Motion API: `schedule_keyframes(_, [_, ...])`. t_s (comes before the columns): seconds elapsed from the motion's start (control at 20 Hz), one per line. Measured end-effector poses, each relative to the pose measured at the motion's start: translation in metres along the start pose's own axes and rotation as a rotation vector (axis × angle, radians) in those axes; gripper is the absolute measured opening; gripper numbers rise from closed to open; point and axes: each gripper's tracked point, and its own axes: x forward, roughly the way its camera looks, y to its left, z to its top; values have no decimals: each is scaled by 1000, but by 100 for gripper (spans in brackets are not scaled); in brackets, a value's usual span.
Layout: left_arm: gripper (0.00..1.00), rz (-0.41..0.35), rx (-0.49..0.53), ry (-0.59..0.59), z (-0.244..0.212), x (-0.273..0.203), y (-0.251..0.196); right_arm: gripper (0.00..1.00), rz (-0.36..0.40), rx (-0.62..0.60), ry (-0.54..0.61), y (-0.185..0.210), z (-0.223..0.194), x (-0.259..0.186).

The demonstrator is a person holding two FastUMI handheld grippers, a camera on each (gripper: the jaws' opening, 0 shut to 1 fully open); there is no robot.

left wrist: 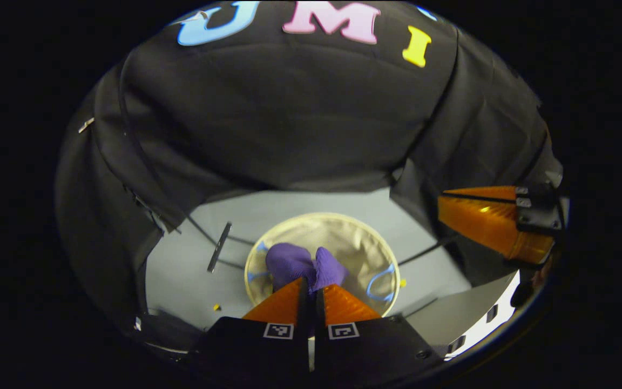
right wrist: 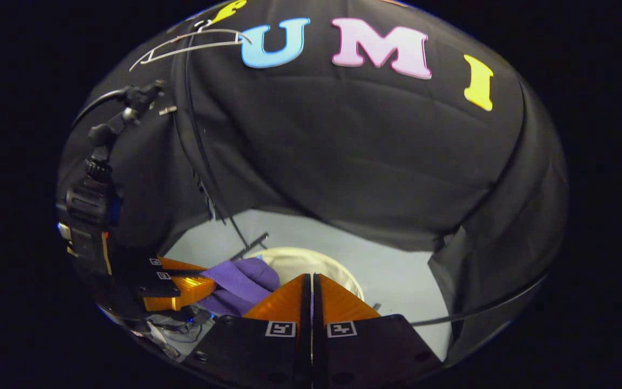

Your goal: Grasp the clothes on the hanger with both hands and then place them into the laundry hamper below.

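A bunched purple garment (left wrist: pixel 297 263) hangs from my left gripper (left wrist: pixel 311 285), whose orange fingers are shut on it right above the round cream laundry hamper (left wrist: pixel 343 232). From the right gripper view, that garment (right wrist: pixel 243 283) sticks out of the left gripper (right wrist: pixel 209 281) over the hamper (right wrist: pixel 305 258). My right gripper (right wrist: pixel 311 280) has its fingers pressed together with no cloth between them; the garment lies beyond and to the left of them. It appears as the right gripper (left wrist: pixel 443 208) at the right edge of the left gripper view, away from the garment. A bare wire hanger (right wrist: pixel 192 42) hangs at the upper left.
The hamper stands on a pale grey floor (left wrist: pixel 192 270) walled by black cloth. A thin metal bar (left wrist: pixel 219 246) lies on the floor left of the hamper. Black cables (left wrist: pixel 424 251) run along the floor. A dark camera mount (right wrist: pixel 95 178) rises above the left gripper.
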Motion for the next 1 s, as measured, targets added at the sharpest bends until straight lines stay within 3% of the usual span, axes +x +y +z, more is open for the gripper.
schedule_keyframes(0.2, [11,-11,-62,93,-37,22,2,6,-7,32,121,-8,-56,14])
schedule_keyframes(0.25, [18,-25,-88,82,-34,22,-1,6,-13,45,139,-12,-67,17])
schedule_keyframes(0.35, [44,-24,-97,79,-32,26,1,8,-3,79,160,-14,-81,22])
schedule_keyframes(0.4, [58,-17,-95,81,-34,25,6,18,-2,91,165,-15,-83,22])
schedule_keyframes(0.5, [87,1,-100,81,-35,23,10,51,-5,105,166,-13,-85,23])
schedule_keyframes(0.55, [96,6,-107,80,-37,25,10,67,-7,109,168,-15,-85,21])
schedule_keyframes(0.65, [96,4,-113,81,-36,23,6,99,-18,110,181,-16,-93,20])
schedule_keyframes(1.0, [96,-12,-100,41,-22,-6,-2,99,-42,97,143,-15,-79,-4])
